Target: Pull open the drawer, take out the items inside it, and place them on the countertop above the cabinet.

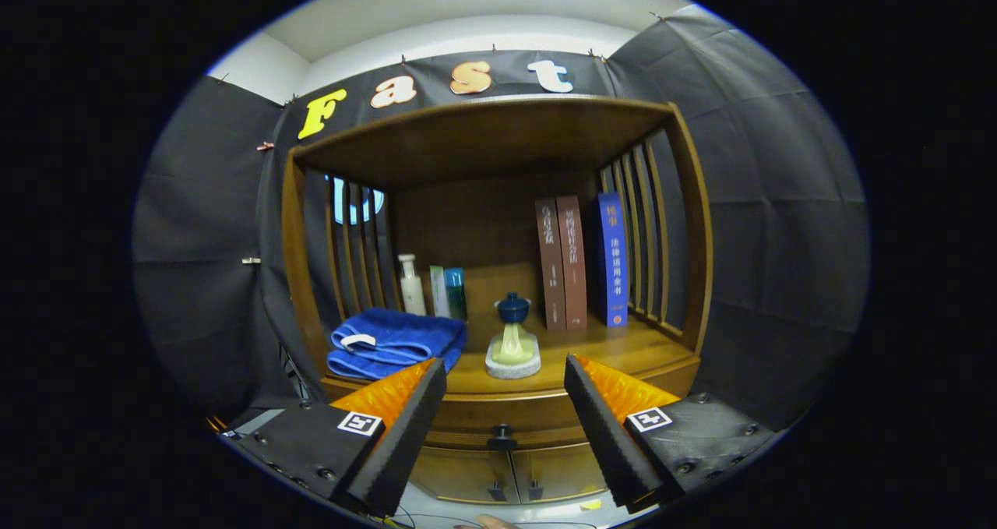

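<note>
With its fingers spread wide and holding nothing, I see my gripper [505,412] facing the cabinet [498,280]. Between the fingers and just beyond them sits the closed drawer [498,414] with its dark knob [502,438]. Farther on, the countertop [623,350] carries a folded blue towel [393,342] at left, a small blue-topped ornament [513,338], and books [580,260] at far right.

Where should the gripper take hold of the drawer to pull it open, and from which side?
Grip the small dark knob at the middle of the drawer front, coming straight from the front. It juts toward the open gripper, whose fingers stand apart on either side, so they could probably close across it.
</note>
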The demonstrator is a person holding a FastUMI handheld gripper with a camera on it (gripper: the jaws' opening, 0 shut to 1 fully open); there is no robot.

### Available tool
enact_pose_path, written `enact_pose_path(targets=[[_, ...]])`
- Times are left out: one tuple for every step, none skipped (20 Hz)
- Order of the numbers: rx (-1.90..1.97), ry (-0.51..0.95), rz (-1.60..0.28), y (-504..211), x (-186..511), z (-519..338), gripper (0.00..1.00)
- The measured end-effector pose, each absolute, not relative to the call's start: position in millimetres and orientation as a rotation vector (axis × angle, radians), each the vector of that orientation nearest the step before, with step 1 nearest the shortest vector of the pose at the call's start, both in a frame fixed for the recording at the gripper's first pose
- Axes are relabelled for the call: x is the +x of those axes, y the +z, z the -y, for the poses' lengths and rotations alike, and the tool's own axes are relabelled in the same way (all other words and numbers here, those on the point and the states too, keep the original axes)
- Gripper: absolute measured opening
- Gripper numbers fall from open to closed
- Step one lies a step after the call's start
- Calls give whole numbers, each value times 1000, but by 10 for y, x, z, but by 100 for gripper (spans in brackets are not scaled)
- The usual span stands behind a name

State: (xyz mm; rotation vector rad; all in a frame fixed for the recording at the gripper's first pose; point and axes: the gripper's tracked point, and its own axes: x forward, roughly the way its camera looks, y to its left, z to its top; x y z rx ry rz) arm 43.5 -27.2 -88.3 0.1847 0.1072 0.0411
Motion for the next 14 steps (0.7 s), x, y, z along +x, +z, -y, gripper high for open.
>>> enact_pose_path(targets=[[177, 42, -92, -776, 388, 282, 99], [173, 43, -75, -677, 336, 289, 99], [172, 44, -60, -583, 286, 296, 99], [174, 45, -45, -496, 239, 302, 99], [176, 46, -31, -425, 187, 302, 99], [178, 48, -21, -367, 145, 303, 99], [180, 48, -13, -319, 96, 307, 98], [182, 49, -7, -280, 51, 312, 98], [186, 51, 0, -242, 5, 304, 98], [187, 51, 4, -218, -31, 310, 98], [185, 50, 7, -207, -57, 306, 98], [182, 50, 7, -206, -79, 306, 98], [177, 49, 6, -209, -106, 306, 98], [174, 47, 6, -199, -116, 305, 98]])
